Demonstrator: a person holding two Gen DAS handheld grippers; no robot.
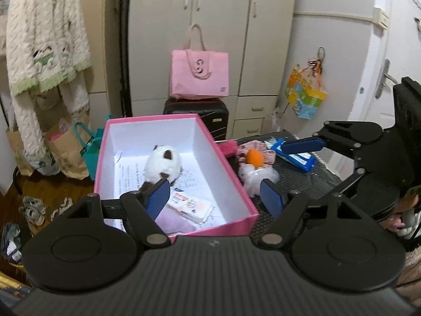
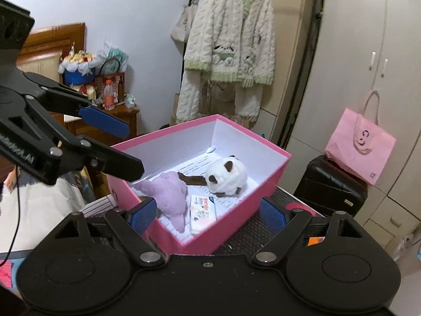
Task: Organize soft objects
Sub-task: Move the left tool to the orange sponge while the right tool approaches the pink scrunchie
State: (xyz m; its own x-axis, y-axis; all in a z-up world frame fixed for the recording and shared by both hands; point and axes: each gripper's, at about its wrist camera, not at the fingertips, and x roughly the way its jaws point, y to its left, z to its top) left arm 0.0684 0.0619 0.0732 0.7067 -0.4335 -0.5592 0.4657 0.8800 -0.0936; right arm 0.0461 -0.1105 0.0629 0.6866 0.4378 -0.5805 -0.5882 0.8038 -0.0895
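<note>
Landmark: pink box [image 1: 238, 181], open top, sitting on the black mesh table [image 1: 313, 181].

My left claw [image 1: 214, 197] hangs above the box's near end, jaws spread wide, nothing between them; one pad is over the box interior, the other outside its wall, over the table.

My right claw [image 2: 208, 214] is also spread wide and empty, straddling a near corner of the box.

Inside the box, on printed paper sheets [image 2: 234, 201]: white-and-brown plush [image 2: 227, 175] around the middle, purple plush [image 2: 169, 193] toward the near end, and a tissue packet [image 2: 202, 209] just beside the purple plush, touching it.

Outside the box, on the table beside its long wall: white fluffy toy [image 1: 259, 177] nearest the wall, orange ball [image 1: 254, 156] resting on a pink patterned cloth [image 1: 265, 155] just behind it, a pink fuzzy item [image 1: 227, 147] close to the wall, and a blue packet [image 1: 296, 155] farthest from the box.
</note>
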